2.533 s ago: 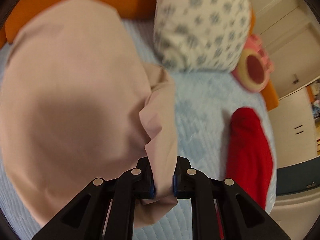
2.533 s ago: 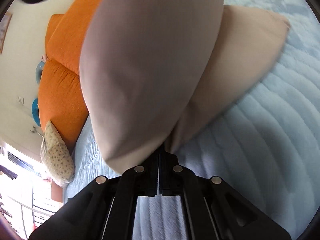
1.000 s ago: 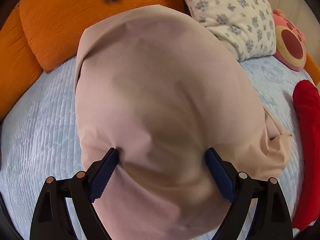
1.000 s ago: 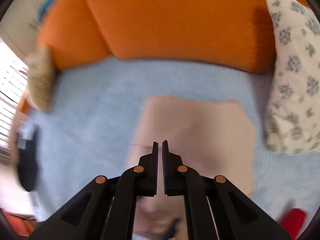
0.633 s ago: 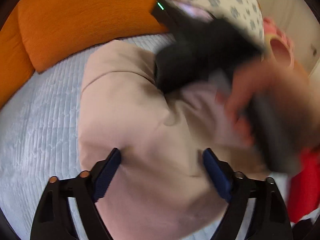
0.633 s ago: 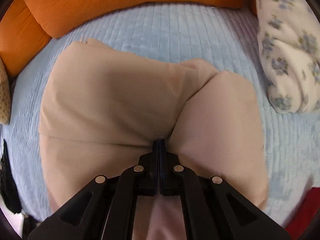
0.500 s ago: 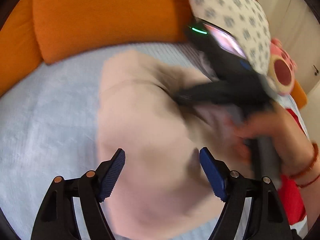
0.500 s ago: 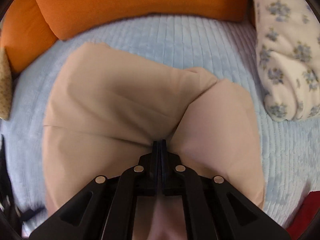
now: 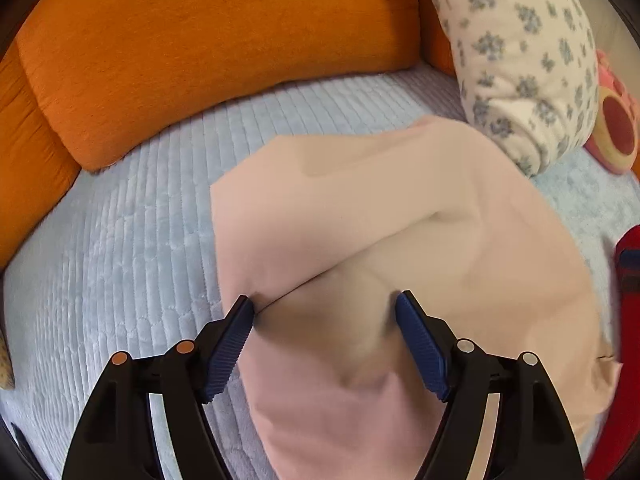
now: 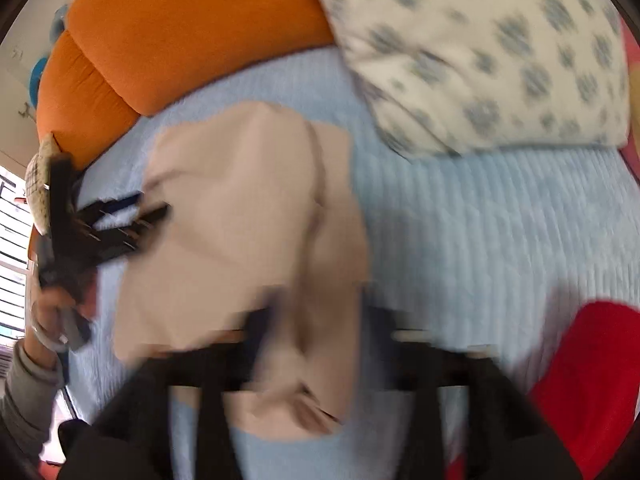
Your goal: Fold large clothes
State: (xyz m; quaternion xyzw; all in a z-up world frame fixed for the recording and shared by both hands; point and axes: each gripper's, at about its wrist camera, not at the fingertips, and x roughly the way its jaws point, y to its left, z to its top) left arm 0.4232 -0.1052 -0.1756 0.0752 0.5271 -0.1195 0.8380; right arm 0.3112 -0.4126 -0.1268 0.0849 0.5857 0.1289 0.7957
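Cloth [image 9: 420, 232], a pale pink garment, lies folded over on the blue bed [image 9: 120, 264], near the orange cushion [image 9: 200, 52] and just beside the floral pillow [image 9: 520, 48]; a red item [image 10: 592, 364] sits at the bed's right edge. The left gripper [image 9: 324, 320] has its fingers [image 9: 232, 340] spread wide and closing slightly, astride a raised hump of cloth without pinching it. The right gripper [image 10: 316, 320] is blurred, but its fingers appear to be opening, with a loose fold of cloth lying between them and seemingly let go. The step in hand looks like setting the fold down and tidying it. To do it well, both grippers should lift clear without dragging the top layer, then press the hump flat from the middle outward so the edges stay lined up. The next pinch should probably take the near edge, both layers together, so the stack does not slide apart.
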